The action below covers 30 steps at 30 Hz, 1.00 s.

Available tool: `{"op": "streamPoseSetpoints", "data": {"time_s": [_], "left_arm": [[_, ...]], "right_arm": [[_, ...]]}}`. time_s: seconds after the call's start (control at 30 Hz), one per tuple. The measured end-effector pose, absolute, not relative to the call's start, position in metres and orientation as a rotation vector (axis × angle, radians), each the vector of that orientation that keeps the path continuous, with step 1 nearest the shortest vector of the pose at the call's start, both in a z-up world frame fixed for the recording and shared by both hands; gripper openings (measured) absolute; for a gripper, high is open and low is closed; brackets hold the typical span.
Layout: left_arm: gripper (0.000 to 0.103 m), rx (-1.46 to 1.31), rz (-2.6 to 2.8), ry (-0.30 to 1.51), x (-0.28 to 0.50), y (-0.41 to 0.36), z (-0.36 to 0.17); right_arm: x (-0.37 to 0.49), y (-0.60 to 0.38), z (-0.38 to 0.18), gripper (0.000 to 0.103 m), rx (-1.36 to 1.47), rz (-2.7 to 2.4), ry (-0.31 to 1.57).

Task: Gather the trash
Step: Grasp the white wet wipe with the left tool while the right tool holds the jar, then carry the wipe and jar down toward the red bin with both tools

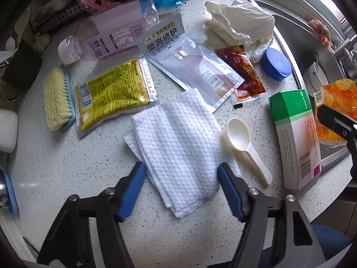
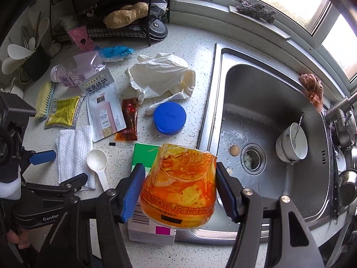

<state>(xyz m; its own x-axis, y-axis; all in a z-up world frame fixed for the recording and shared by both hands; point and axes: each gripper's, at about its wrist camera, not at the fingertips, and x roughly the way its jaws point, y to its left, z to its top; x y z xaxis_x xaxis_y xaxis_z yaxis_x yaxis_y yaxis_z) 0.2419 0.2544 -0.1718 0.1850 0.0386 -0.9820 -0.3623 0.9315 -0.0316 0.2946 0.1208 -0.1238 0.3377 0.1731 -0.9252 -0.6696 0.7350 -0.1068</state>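
Straddling the folded white paper towel (image 1: 176,147), the left gripper (image 1: 181,189) points steeply down at the countertop (image 1: 67,167). Its jaws stand one on each side of the towel's near end; the pads do not visibly press on it, so the grasp is not yet made. The right gripper (image 2: 178,189) is clamped on a crumpled orange plastic wrapper (image 2: 178,185), carried above the counter at the near edge of the sink (image 2: 256,116).

Positions relative to the towel:
- White plastic scoop (image 1: 243,143): just beside it, on the sink side.
- Green-and-white medicine box (image 1: 294,134): beyond the scoop, at the sink edge.
- Yellow sachet (image 1: 113,96) and scrub brush (image 1: 57,102): on the side away from the sink.
- Silver pouch (image 1: 194,67) and red sauce packet (image 1: 243,71): behind it.
- Crumpled gloves (image 1: 241,22), blue lid (image 1: 276,63) and clear bottle (image 1: 100,38): farther behind.

Step in hand: picking the towel off the counter while the wrapper is held. Most trash remains uncollected.

Next move, judged: lower until the pads bracket the layers, then close fully; the thin, limp sheets may slip or separate, so grip the whole stack. No bin is visible.
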Motion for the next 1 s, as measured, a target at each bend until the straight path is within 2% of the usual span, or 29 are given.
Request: {"op": "streamPoseSetpoints", "data": {"time_s": [0.03, 0.1, 0.13, 0.43, 0.63, 1.0], "left_arm": [[0.033, -0.282, 0.28, 1.349, 0.242, 0.25, -0.17], [0.014, -0.303, 0.252, 1.33, 0.238, 0.245, -0.168], [0.012, -0.316, 0.247, 1.323, 0.235, 0.244, -0.168], [0.009, -0.446, 0.205, 1.263, 0.203, 0.244, -0.148], [0.009, -0.366, 0.218, 1.244, 0.198, 0.226, -0.126], [0.009, -0.206, 0.164, 1.166, 0.199, 0.133, -0.076]], "right_arm": [[0.296, 0.121, -0.124, 0.06, -0.519, 0.586, 1.106], [0.296, 0.121, -0.124, 0.06, -0.504, 0.594, 1.113], [0.295, 0.121, -0.123, 0.06, -0.499, 0.602, 1.115], [0.268, 0.114, -0.118, 0.06, -0.498, 0.674, 1.126], [0.257, 0.092, -0.109, 0.06, -0.467, 0.692, 1.123], [0.239, 0.001, -0.078, 0.06, -0.372, 0.669, 1.058]]}}
